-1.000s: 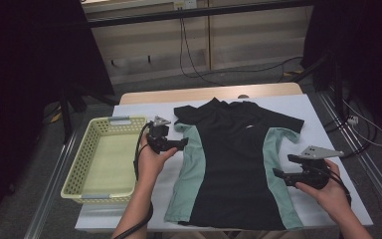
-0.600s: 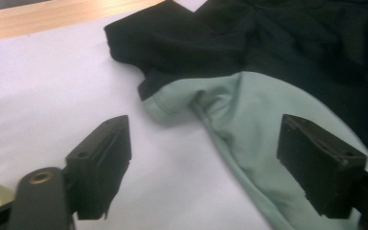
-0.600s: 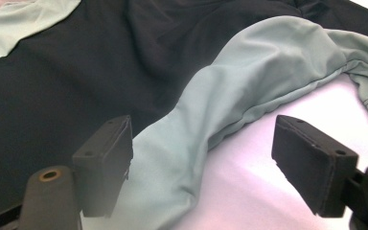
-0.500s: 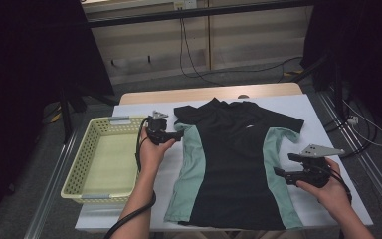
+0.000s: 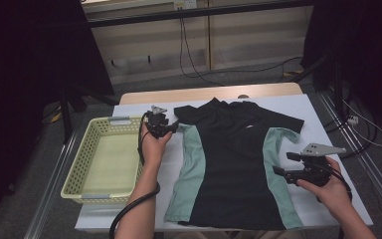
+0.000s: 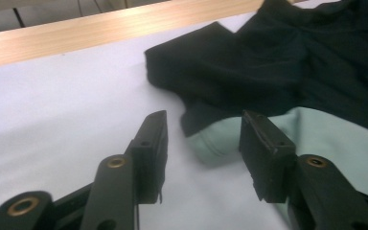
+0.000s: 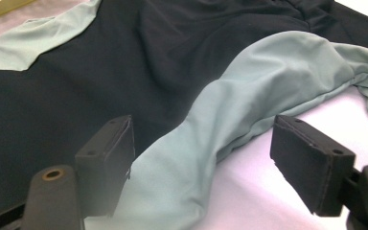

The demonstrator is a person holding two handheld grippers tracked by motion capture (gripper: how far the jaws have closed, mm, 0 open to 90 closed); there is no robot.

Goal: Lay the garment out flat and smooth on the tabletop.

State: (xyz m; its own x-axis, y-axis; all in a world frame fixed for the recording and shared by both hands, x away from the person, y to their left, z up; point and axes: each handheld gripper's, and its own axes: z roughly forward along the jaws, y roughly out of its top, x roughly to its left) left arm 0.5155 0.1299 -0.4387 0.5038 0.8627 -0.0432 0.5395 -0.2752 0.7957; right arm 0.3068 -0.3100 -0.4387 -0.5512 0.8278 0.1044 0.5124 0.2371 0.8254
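A black short-sleeved shirt (image 5: 234, 159) with mint-green side panels lies flat, front up, on the white table cover. My left gripper (image 5: 174, 125) is at the shirt's left sleeve. Its jaws have just been closing. In the left gripper view they (image 6: 203, 120) still stand apart, with the mint panel's upper edge (image 6: 211, 143) between them and neither pad pressing on it. My right gripper (image 5: 282, 163) rests at the shirt's right side. In the right gripper view its jaws (image 7: 203, 129) stand wide open over a fold of the mint panel (image 7: 249, 91).
A pale yellow plastic basket (image 5: 74, 169) stands left of the shirt, close to my left forearm. The white cover (image 5: 323, 124) ends near the table's wooden far edge (image 5: 204, 93). Cables hang behind the table and at its right.
My left gripper has moved away from me toward the shirt's left sleeve, and its jaws have narrowed. The right gripper and the shirt have stayed where they were.
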